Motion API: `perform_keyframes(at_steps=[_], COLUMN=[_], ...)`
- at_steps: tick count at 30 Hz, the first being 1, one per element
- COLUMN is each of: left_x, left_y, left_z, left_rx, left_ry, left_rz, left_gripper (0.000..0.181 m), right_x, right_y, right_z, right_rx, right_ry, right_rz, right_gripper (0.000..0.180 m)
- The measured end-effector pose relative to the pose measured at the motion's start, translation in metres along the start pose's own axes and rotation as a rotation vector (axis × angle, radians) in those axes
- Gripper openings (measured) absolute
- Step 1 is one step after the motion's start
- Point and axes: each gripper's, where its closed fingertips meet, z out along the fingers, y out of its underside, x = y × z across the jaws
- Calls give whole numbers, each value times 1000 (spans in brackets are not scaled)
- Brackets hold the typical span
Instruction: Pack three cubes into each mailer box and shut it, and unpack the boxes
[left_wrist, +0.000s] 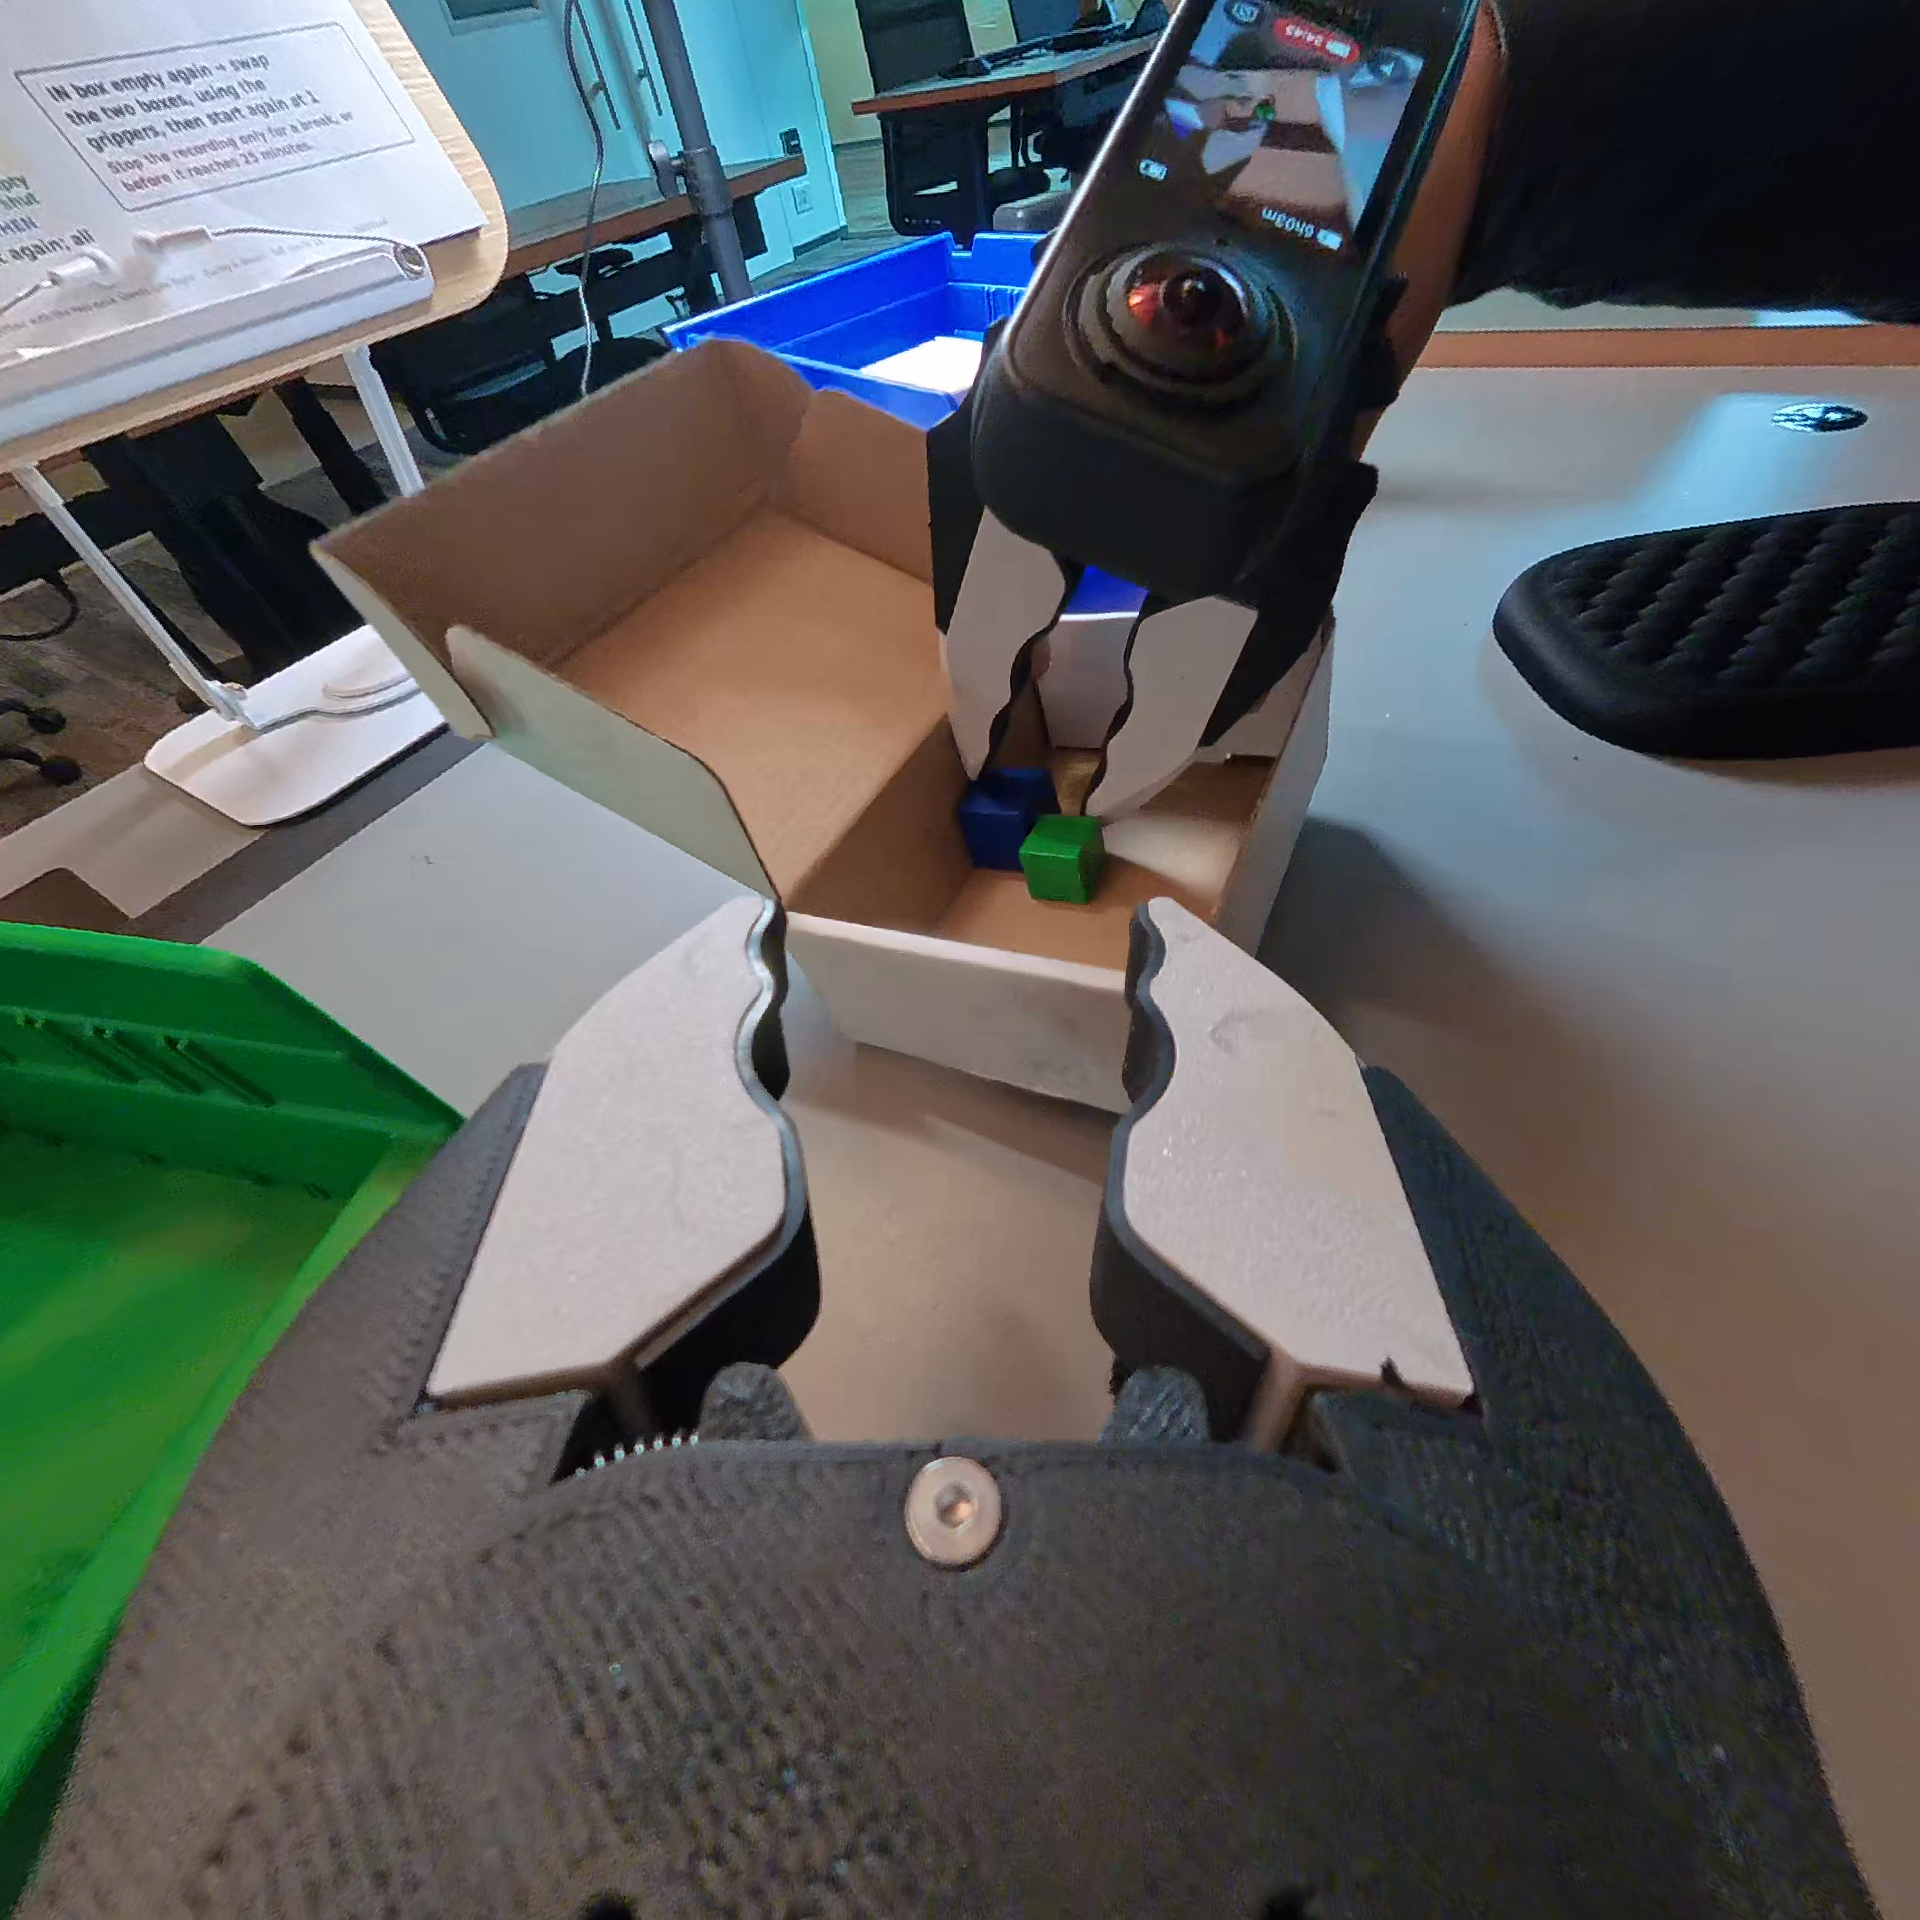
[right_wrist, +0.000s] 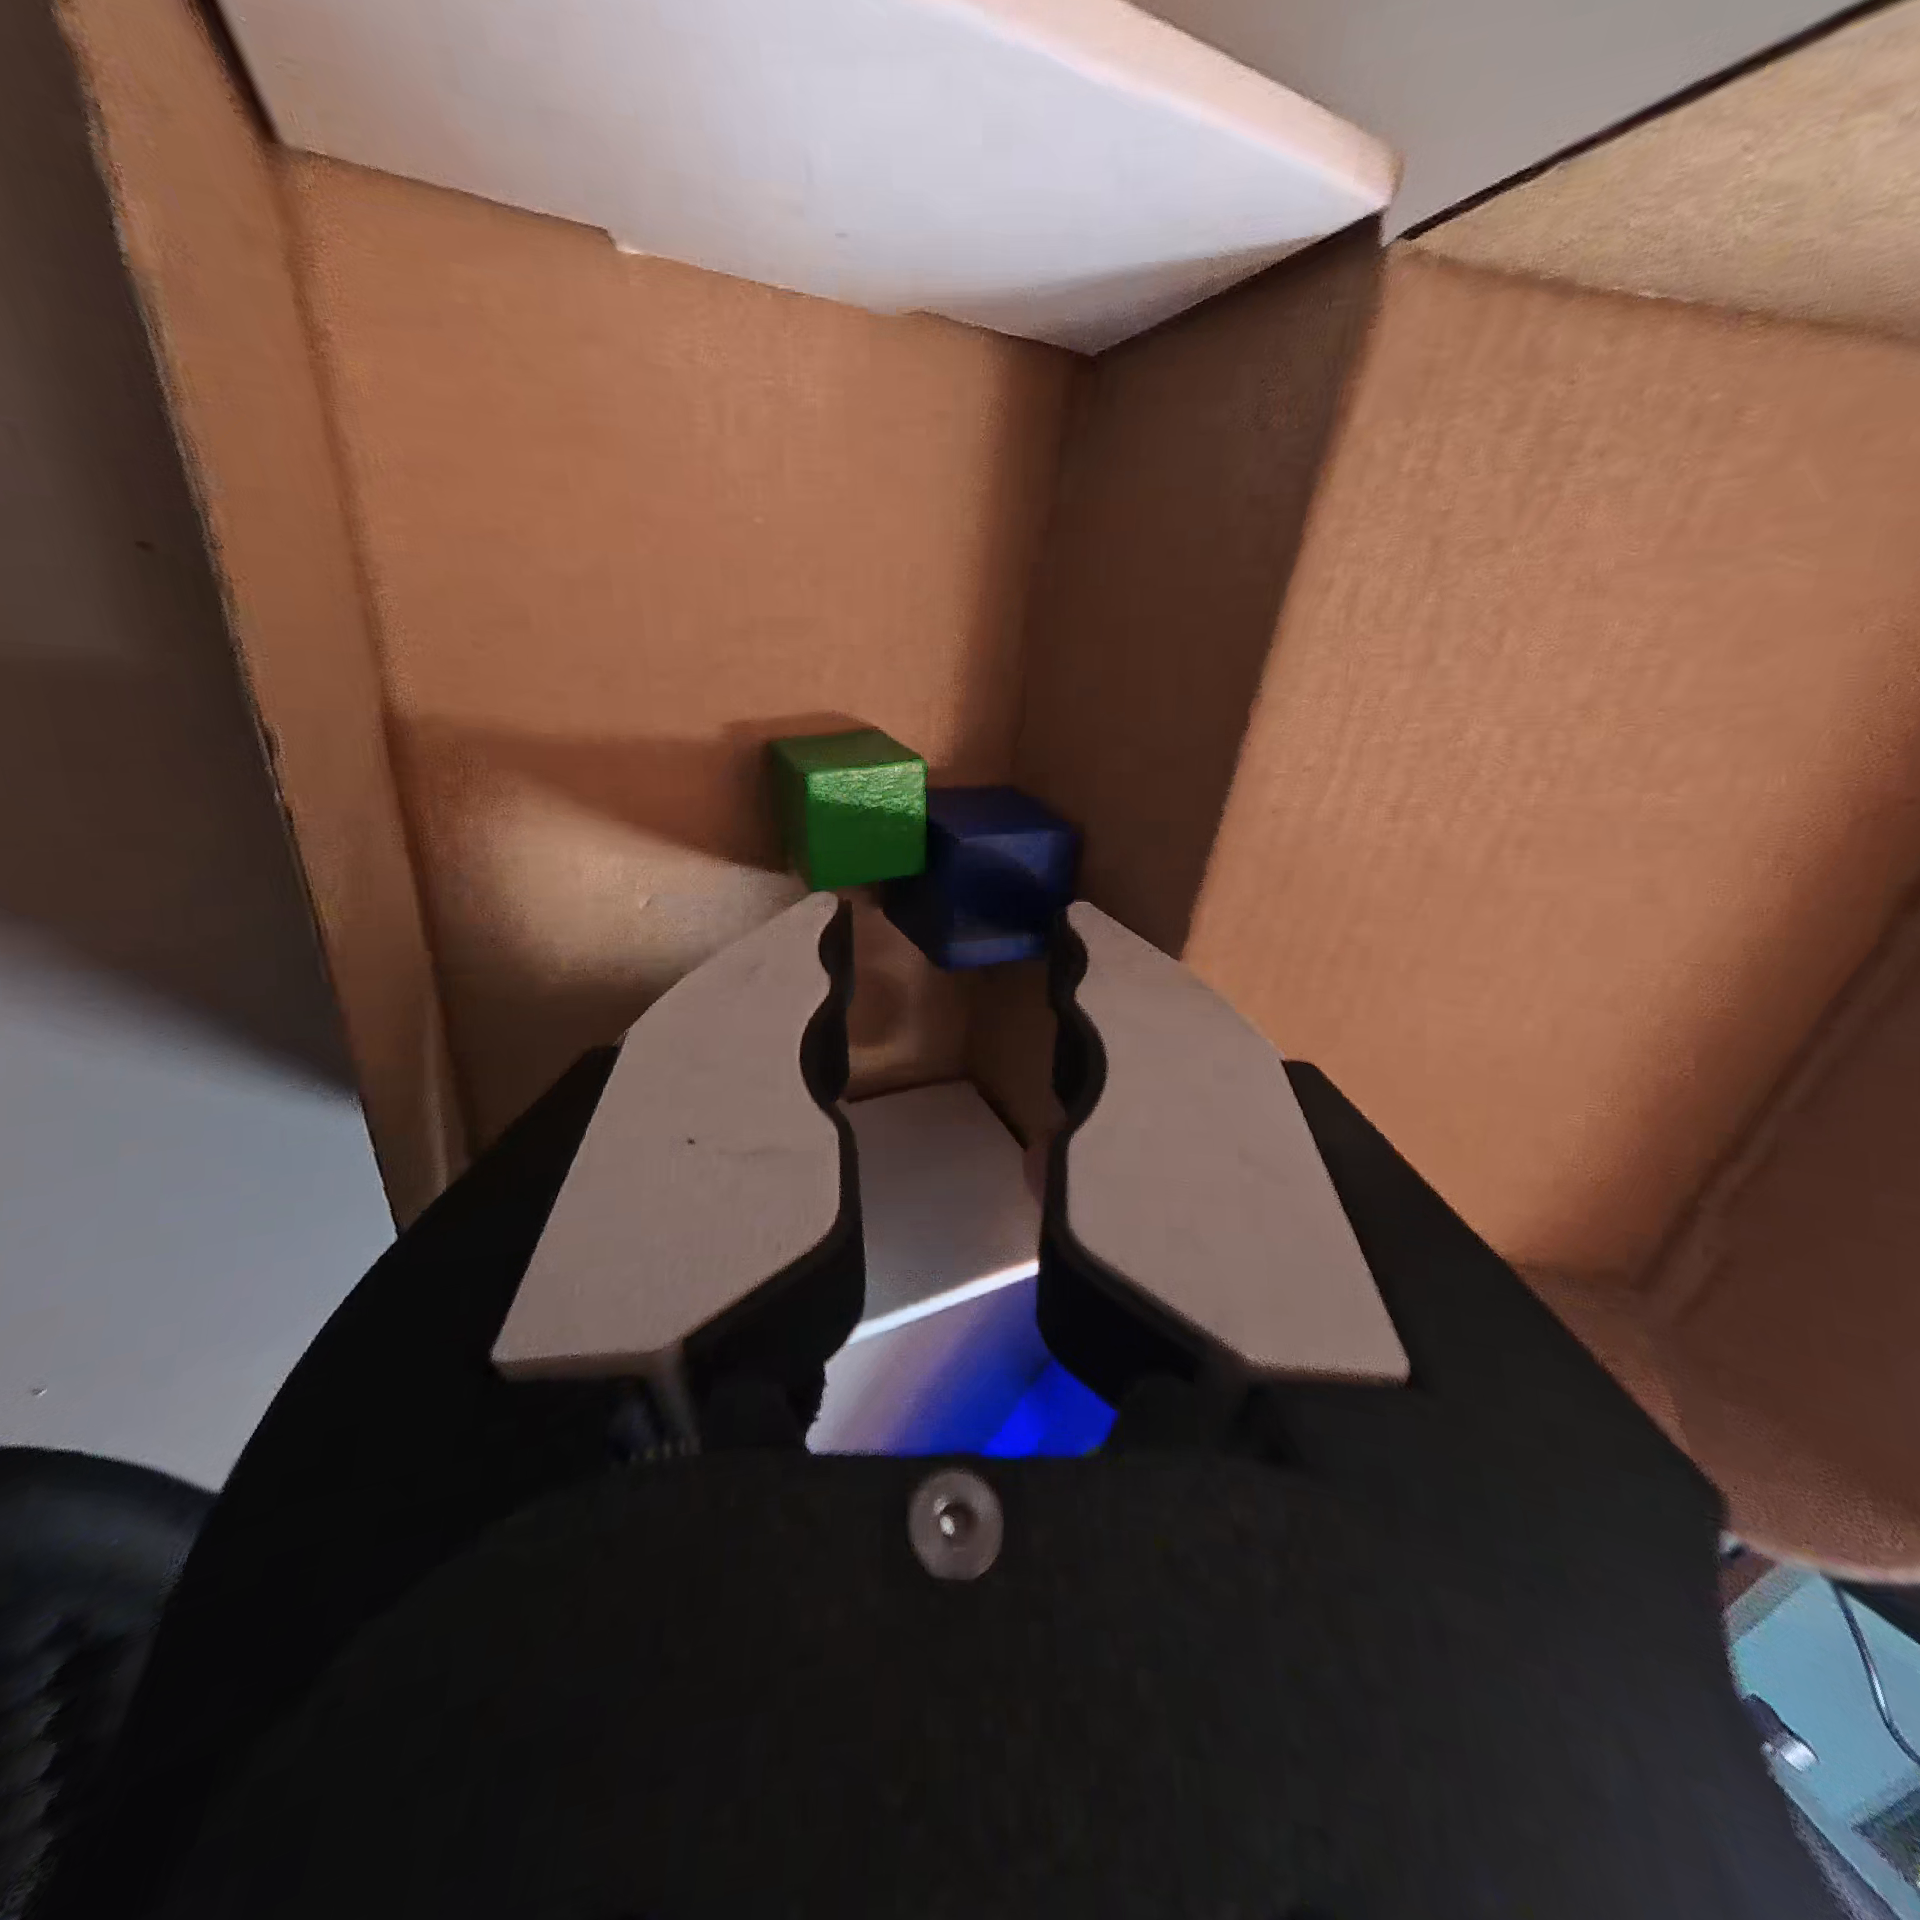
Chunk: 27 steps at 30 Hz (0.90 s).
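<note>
Two small cubes, a green cube (right_wrist: 854, 808) and a blue cube (right_wrist: 992, 878), touch in a corner of the open mailer box (left_wrist: 665, 540). They look light, rigid and smooth, so pinch flat opposite faces. Your right gripper (right_wrist: 948, 920) hangs empty, part-spread, just above them; your left gripper (left_wrist: 951, 925) waits wide outside.

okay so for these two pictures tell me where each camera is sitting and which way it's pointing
Left wrist view: sits on the left gripper, held outside the open mailer box, looking level across the table into it; its own open fingers show, and the right gripper reaches down inside.
Right wrist view: sits on the right gripper, looking down into a box corner; only its own open fingers show.
Shared: the green cube, the blue cubes beside it, and the box's brown interior.
</note>
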Motion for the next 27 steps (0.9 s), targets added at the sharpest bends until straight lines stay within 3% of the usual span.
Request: perform_keyframes(at_steps=[6,15,22,27], left_x=[-2,0,1,0], left_y=[-1,-1,0,0], left_z=[-2,-2,-1,-2], left_rx=[3,1,-4,-2], left_ry=[-3,0,1,0], left_rz=[-4,4,4,2], left_gripper=[62,62,62,62], right_x=[1,-18,-13,-20], right_y=[-7,-14,-15,-12], right_z=[-1,-10,-8,1], right_rx=[25,58,50,26], right_ry=[37,-10,-32,-88], right_rz=[-8,-14,23,26], right_gripper=[24,21,39,32])
